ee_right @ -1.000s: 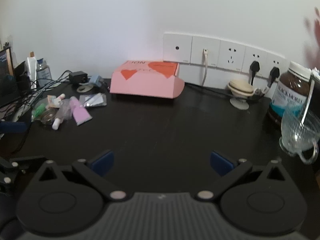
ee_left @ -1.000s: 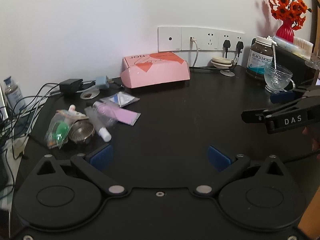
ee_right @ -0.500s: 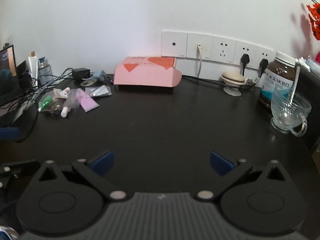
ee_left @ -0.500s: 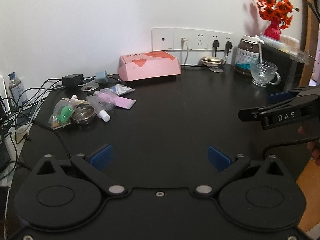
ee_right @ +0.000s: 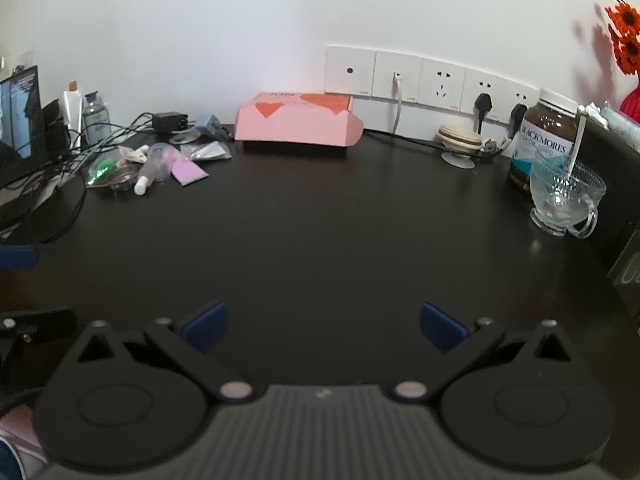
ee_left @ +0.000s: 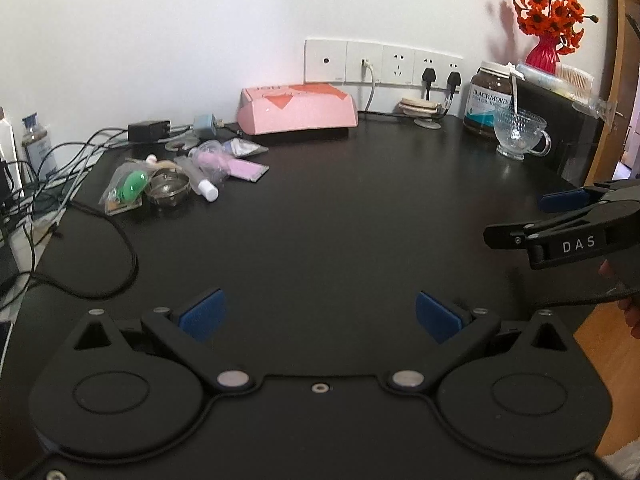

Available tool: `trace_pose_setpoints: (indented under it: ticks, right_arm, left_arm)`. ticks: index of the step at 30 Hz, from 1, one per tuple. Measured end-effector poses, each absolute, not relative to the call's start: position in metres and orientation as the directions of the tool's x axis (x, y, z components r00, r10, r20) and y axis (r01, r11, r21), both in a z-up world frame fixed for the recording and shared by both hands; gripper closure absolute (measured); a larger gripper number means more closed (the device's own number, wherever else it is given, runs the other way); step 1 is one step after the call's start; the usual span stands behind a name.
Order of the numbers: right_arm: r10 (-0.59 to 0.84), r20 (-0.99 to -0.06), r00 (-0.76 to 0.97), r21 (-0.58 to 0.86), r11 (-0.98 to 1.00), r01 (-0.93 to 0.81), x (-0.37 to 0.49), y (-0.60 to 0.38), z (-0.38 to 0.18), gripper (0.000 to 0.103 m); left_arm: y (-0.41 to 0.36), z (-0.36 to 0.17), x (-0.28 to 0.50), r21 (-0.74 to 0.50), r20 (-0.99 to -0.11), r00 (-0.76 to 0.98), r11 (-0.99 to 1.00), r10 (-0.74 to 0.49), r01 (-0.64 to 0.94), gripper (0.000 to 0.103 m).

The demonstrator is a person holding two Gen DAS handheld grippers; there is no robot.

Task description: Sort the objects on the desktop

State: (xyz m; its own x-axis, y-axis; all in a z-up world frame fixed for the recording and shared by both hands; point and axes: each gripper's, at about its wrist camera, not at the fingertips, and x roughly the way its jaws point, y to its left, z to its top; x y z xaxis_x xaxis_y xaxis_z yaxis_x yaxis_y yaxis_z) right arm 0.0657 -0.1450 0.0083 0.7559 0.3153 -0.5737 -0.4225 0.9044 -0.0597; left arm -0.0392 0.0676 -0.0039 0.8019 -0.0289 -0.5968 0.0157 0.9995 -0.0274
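A pile of small items lies at the far left of the black desk (ee_left: 340, 220): a clear packet with a green piece (ee_left: 126, 190), a small metal dish (ee_left: 167, 190), a white-capped tube (ee_left: 202, 184), a purple packet (ee_left: 244, 169) and a silver sachet (ee_left: 244, 147). The same pile (ee_right: 148, 170) shows in the right wrist view. A closed pink box (ee_left: 298, 109) (ee_right: 298, 120) stands by the wall. My left gripper (ee_left: 318, 314) is open and empty over the near desk. My right gripper (ee_right: 324, 324) is open and empty too; it also appears from the side as a black tool (ee_left: 568, 232) at the right edge.
Wall sockets (ee_left: 380, 64) with plugged cables sit behind the box. A brown supplement jar (ee_left: 490, 98), a glass cup with a spoon (ee_left: 520, 132) and a red vase of orange flowers (ee_left: 548, 24) stand at the back right. Cables and a charger (ee_left: 148, 130) trail at the left.
Both grippers have drawn back from the wall, so the desk and its objects look smaller and farther. Neither gripper has taken hold of anything; both stay open.
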Motion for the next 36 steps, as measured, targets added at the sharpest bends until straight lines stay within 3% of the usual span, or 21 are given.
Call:
trace_pose_setpoints:
  ticks: [14, 36]
  right_arm:
    - [0.289, -0.596, 0.749, -0.091, 0.902, -0.421, 0.058, -0.146, -0.001, 0.001]
    - [0.238, -0.627, 0.742, -0.197, 0.873, -0.447, 0.052, -0.130, -0.014, 0.001]
  left_arm:
    - [0.078, -0.016, -0.045, -0.080, -0.645, 0.764, 0.996, -0.015, -0.049, 0.000]
    - [0.077, -0.022, -0.048, -0.051, -0.666, 0.746, 0.997, 0.004, -0.052, 0.000]
